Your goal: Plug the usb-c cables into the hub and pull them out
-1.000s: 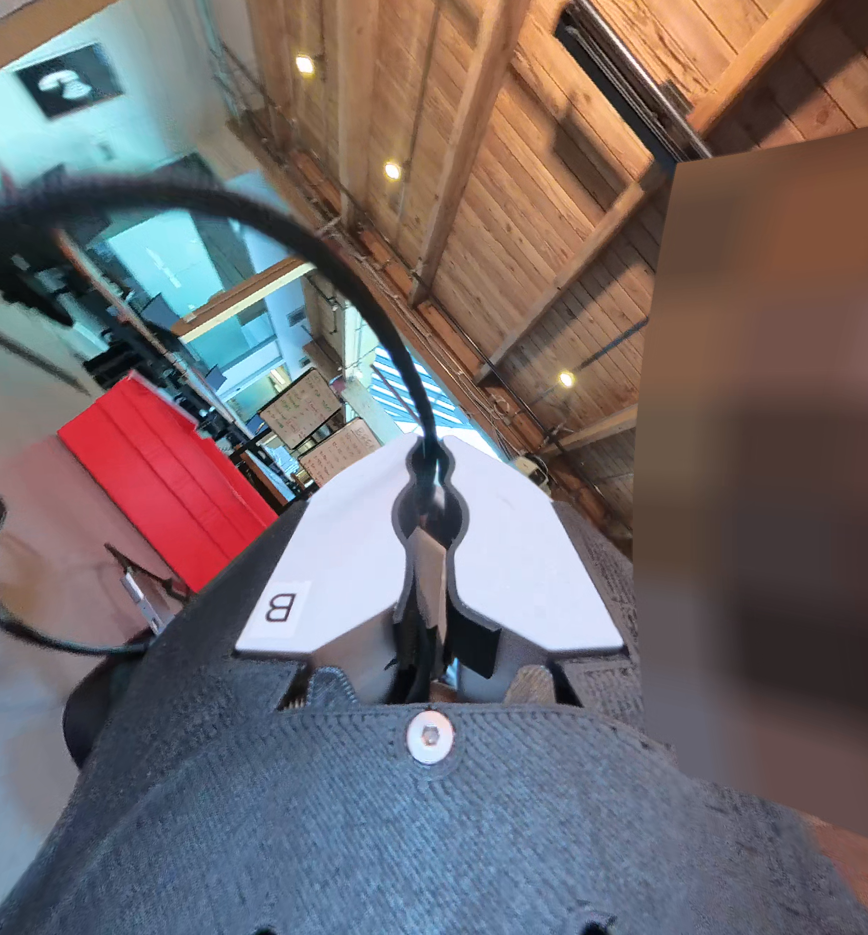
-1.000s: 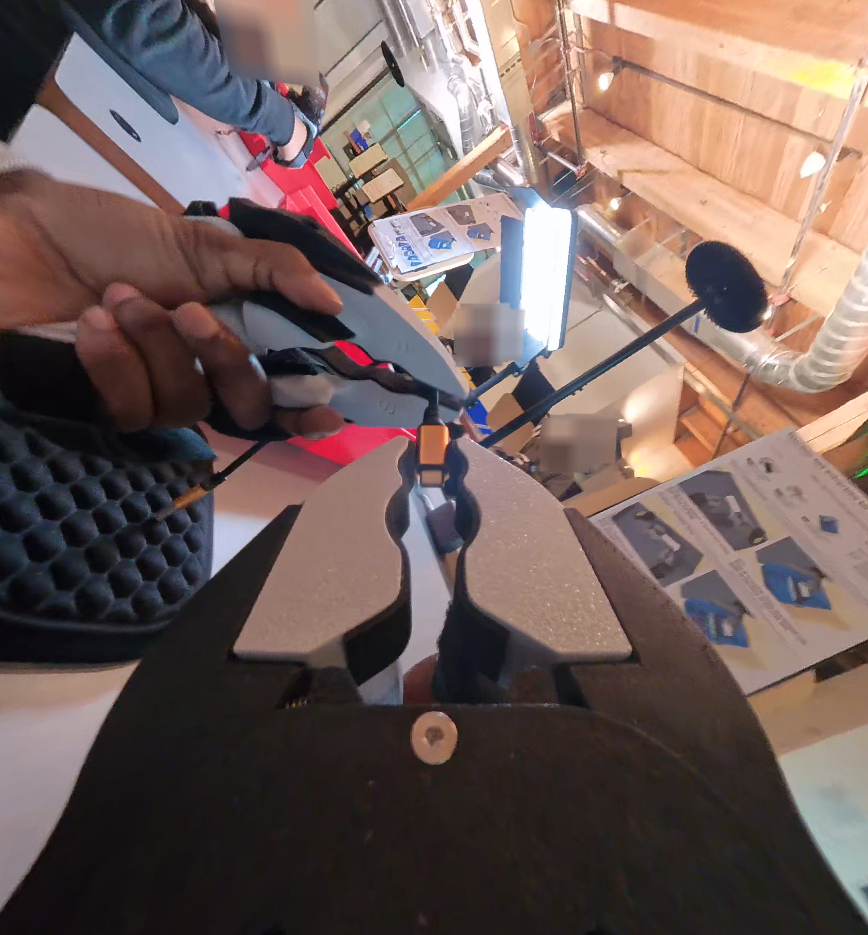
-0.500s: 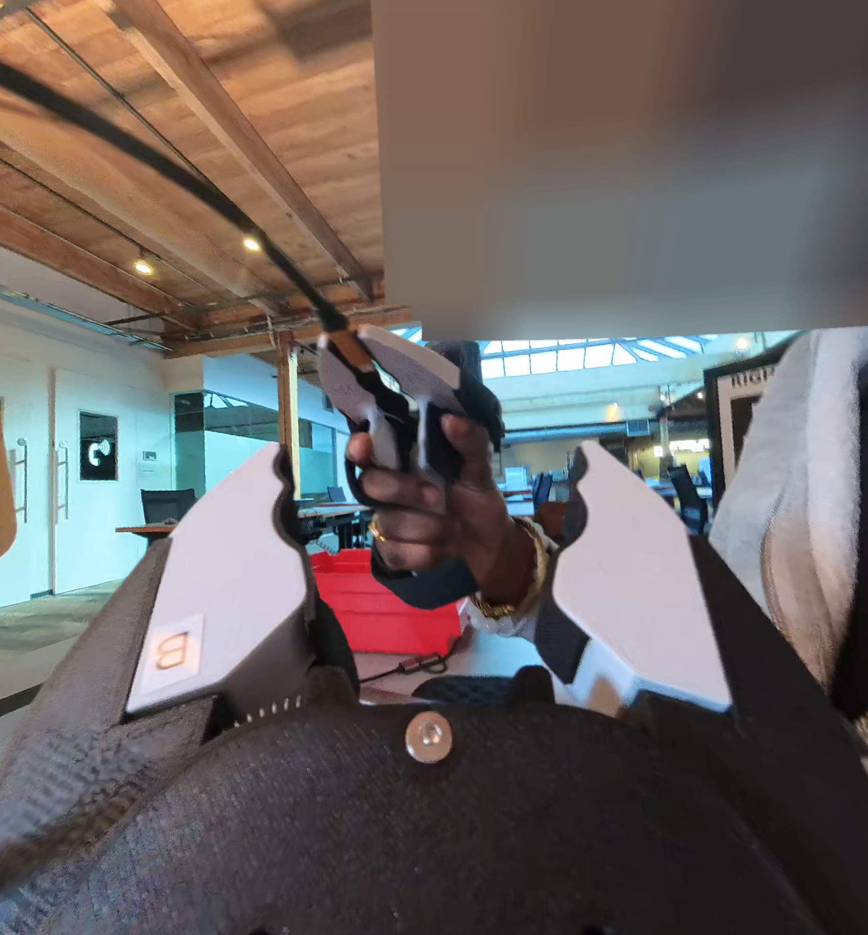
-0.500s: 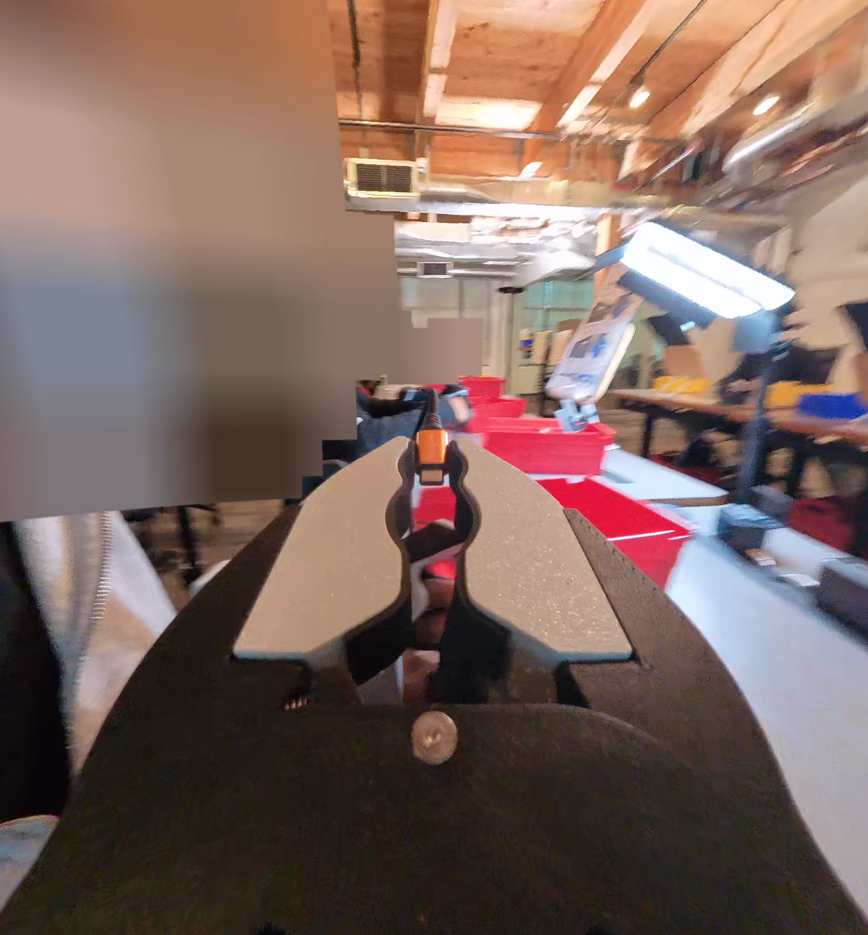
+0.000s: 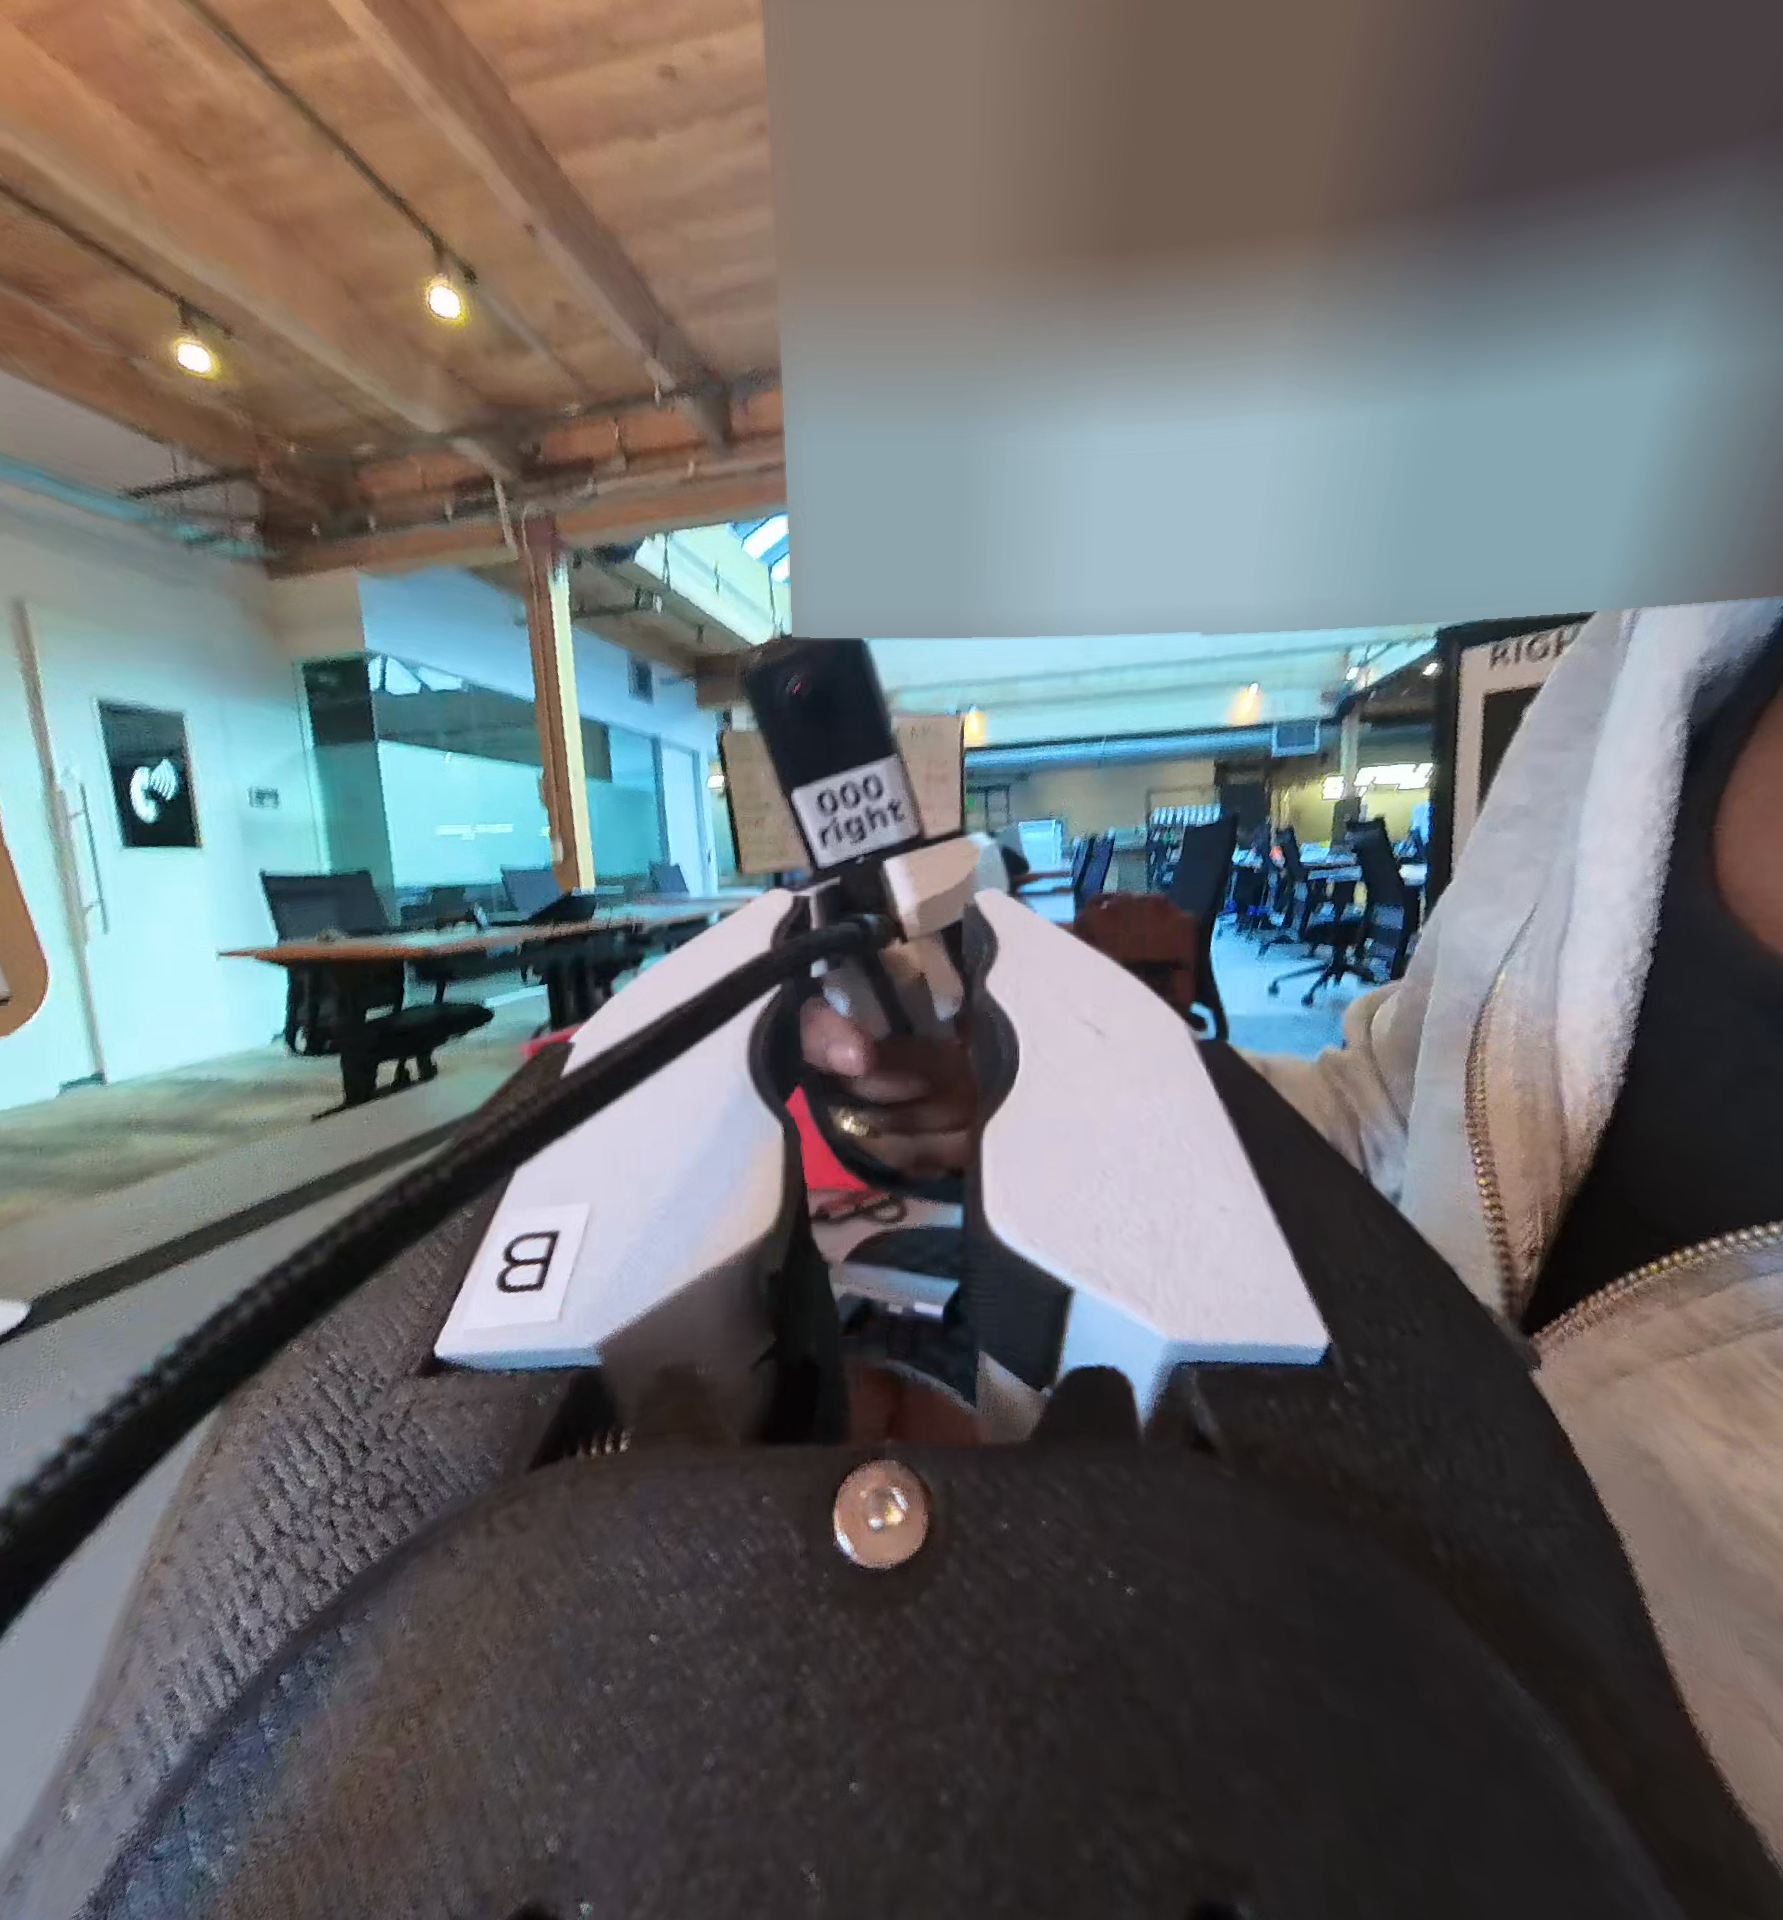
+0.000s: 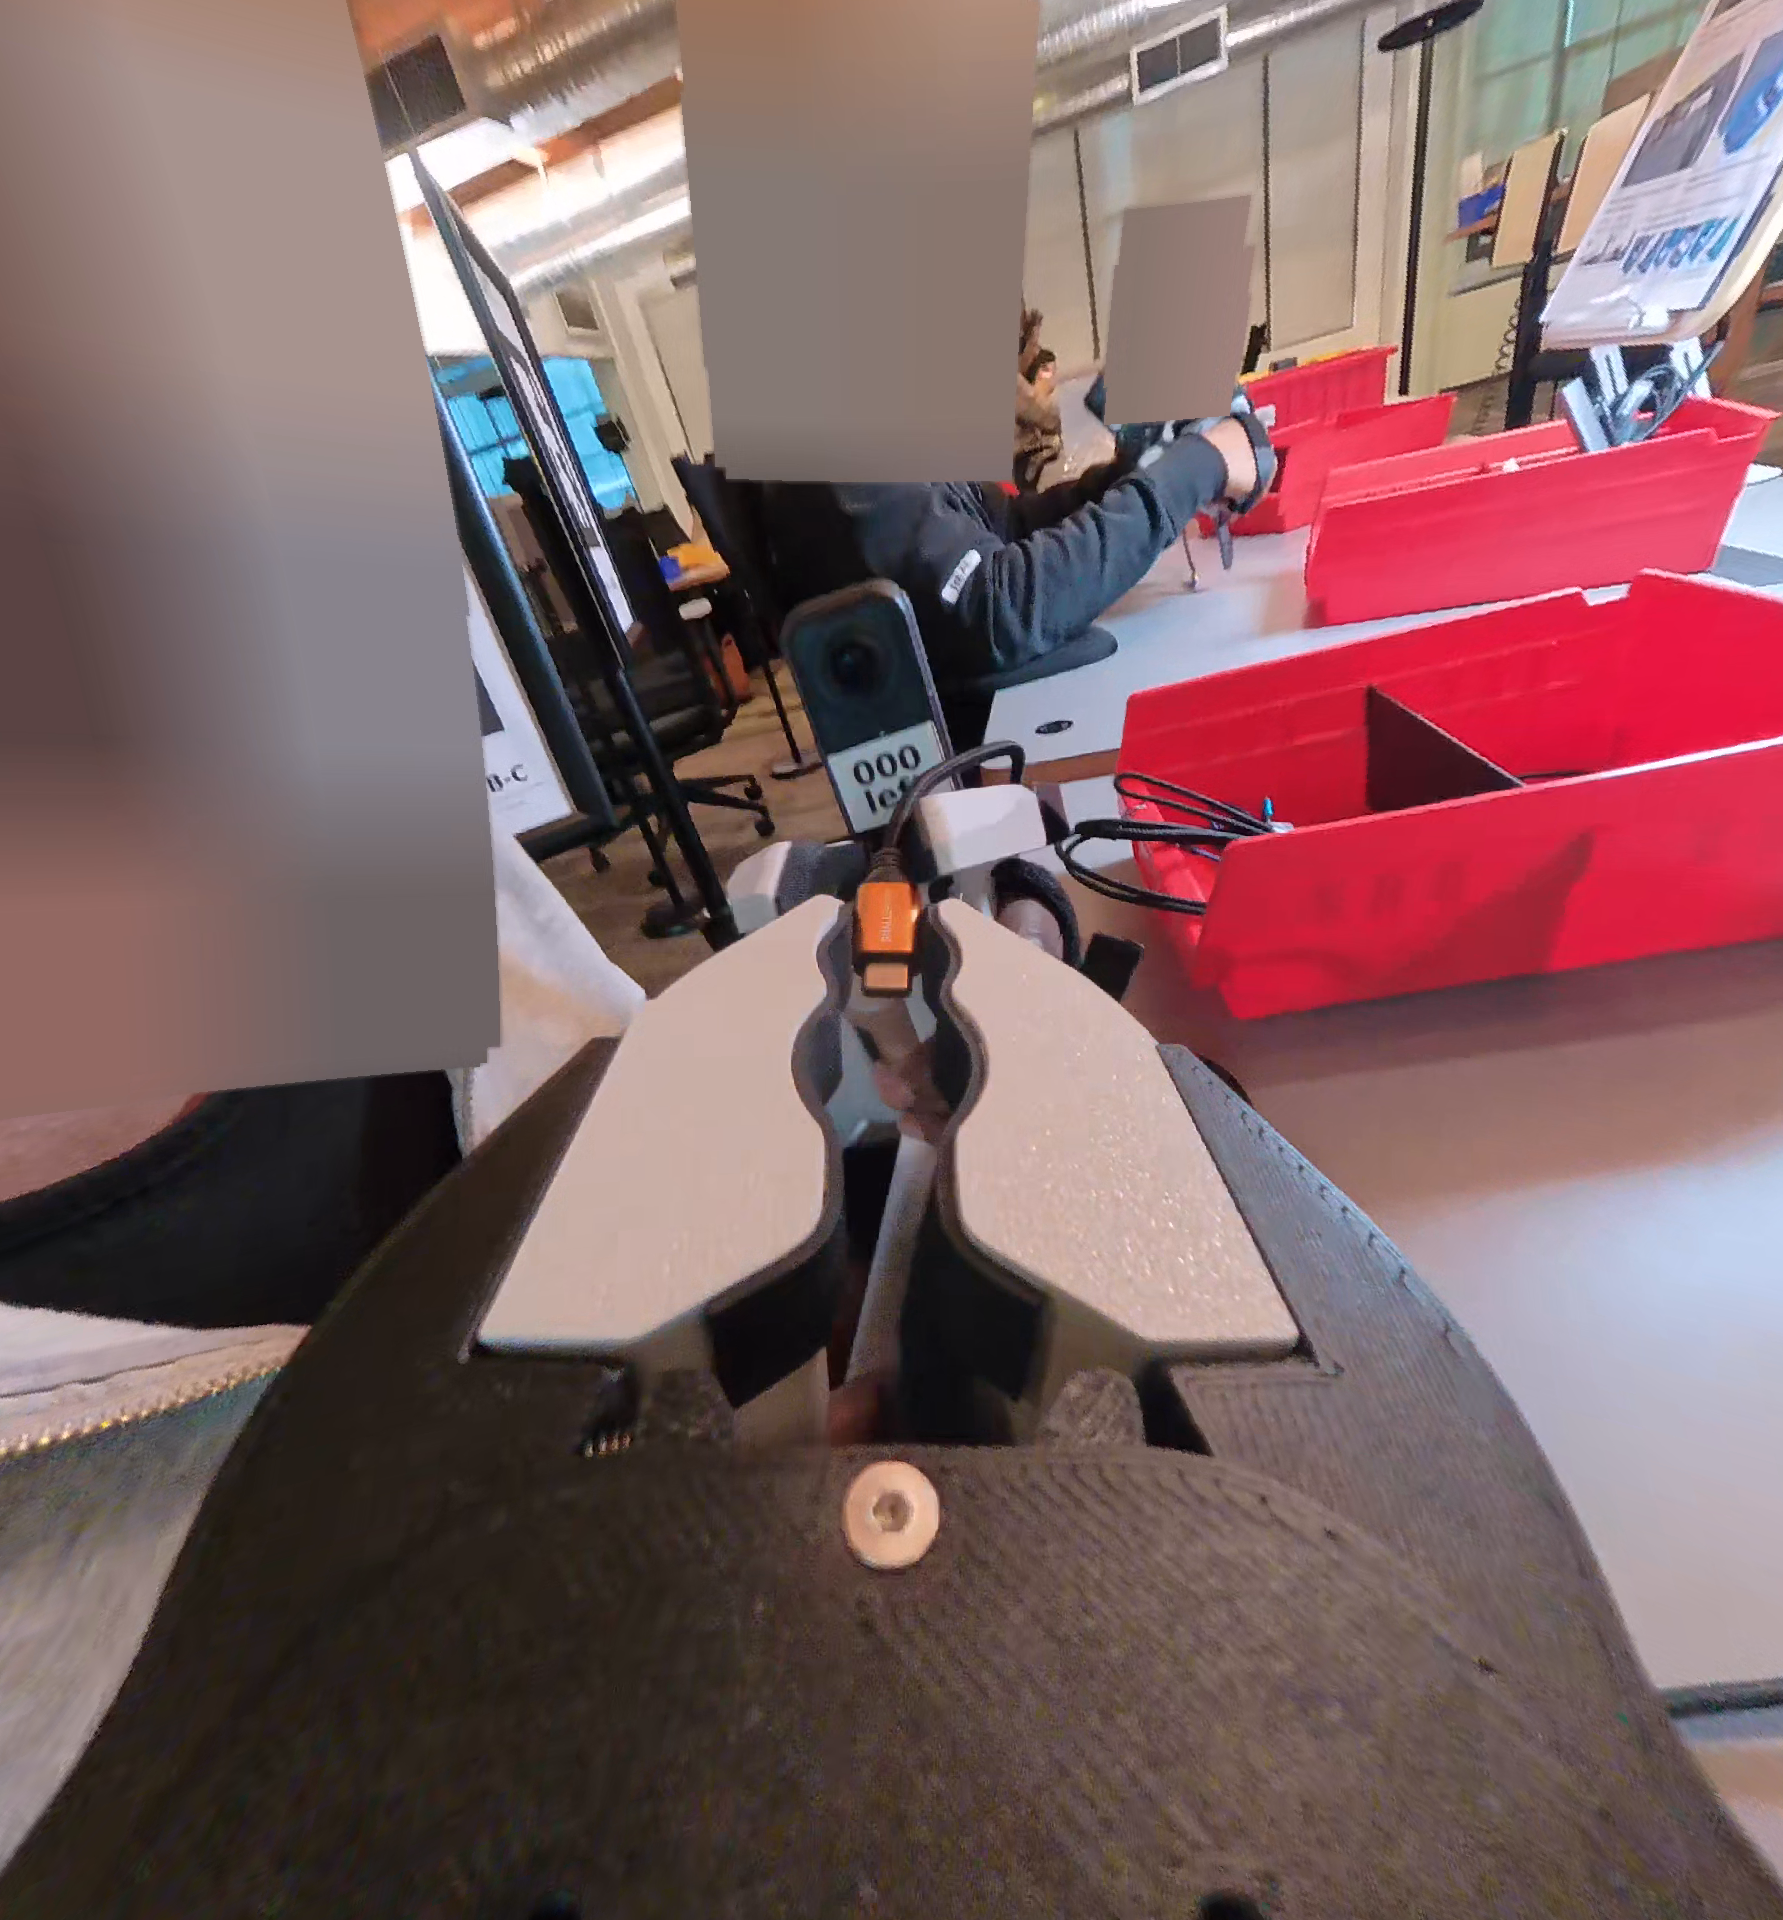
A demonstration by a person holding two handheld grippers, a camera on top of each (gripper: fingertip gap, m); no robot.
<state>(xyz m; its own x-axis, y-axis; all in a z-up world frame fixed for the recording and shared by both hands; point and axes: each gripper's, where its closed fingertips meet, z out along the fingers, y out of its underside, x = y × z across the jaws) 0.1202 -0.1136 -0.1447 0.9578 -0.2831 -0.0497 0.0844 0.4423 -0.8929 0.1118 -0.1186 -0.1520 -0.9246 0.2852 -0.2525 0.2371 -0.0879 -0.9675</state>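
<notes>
Left wrist view shows our left gripper [image 5: 887, 914], wide open half a second ago, now narrowed to a small gap. Its jaws clamp nothing we can see, and the black braided cable [image 5: 554, 1070] it had pinched a second ago lies across its left finger. Left of the red bin [image 6: 1489, 883], our right gripper [image 6: 892, 925] stays clamped on the orange USB-C plug [image 6: 887, 925]. The handover looks finished, but no hub is in sight, so plugging still lies ahead.
</notes>
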